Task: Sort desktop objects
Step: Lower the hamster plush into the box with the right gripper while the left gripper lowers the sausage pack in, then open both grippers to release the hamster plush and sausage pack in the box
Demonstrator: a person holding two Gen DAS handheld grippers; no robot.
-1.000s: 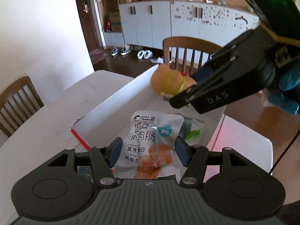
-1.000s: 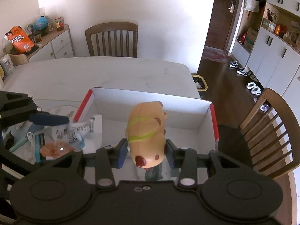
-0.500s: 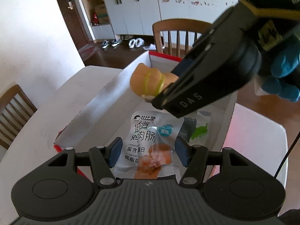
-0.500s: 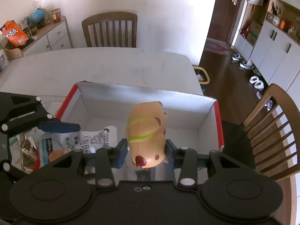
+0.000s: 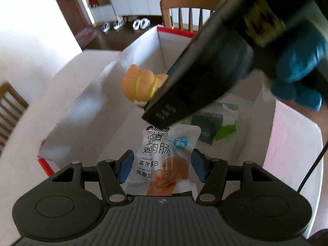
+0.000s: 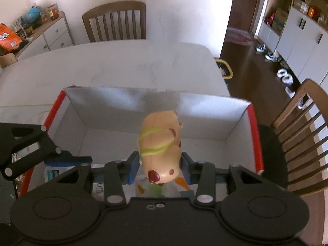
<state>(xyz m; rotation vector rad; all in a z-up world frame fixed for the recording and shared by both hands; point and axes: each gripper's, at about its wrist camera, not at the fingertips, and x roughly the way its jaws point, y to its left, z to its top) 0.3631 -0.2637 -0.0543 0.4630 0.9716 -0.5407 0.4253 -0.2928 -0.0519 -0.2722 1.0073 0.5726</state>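
Two grippers were in view, each clamped on one thing. The left gripper (image 5: 162, 167) had its blue pads pressed against the sides of a snack pouch (image 5: 164, 160) — a clear-and-white sachet printed with dark characters, a teal badge and an orange picture of meat — which stood up from between the fingertips and hung above the open mouth of one cardboard box (image 5: 96, 94) with white inner walls and red edges. The right gripper (image 6: 160, 167) was closed on a toy hot dog (image 6: 161, 143), a tan bun-shaped figure with two yellow-green stripes and a few dark red spots, its long body sticking out forward past the pads and likewise over the inside of the box (image 6: 155, 102). From the left wrist the right gripper (image 5: 207, 71) crossed the upper right of the scene, ahead of and above the pouch, with the toy (image 5: 141, 88) jutting from its tip toward the box's left wall; a blue-gloved hand (image 5: 297, 73) gripped that tool. From the right wrist, the left gripper (image 6: 69, 160) showed at the lower left, one blue pad pointing in across the box's red left edge. On the box floor beyond the left gripper's pouch lay two more items — a dark packet (image 5: 207, 125) and, just beside it, something bright green (image 5: 226, 132) too blurred to name. The box sat on one white table (image 6: 127, 65), and three wooden chairs stood round it: one (image 6: 115, 20) beyond the far edge, one (image 6: 303, 135) to the right of the right gripper, and one (image 5: 10, 106) left of the left gripper.
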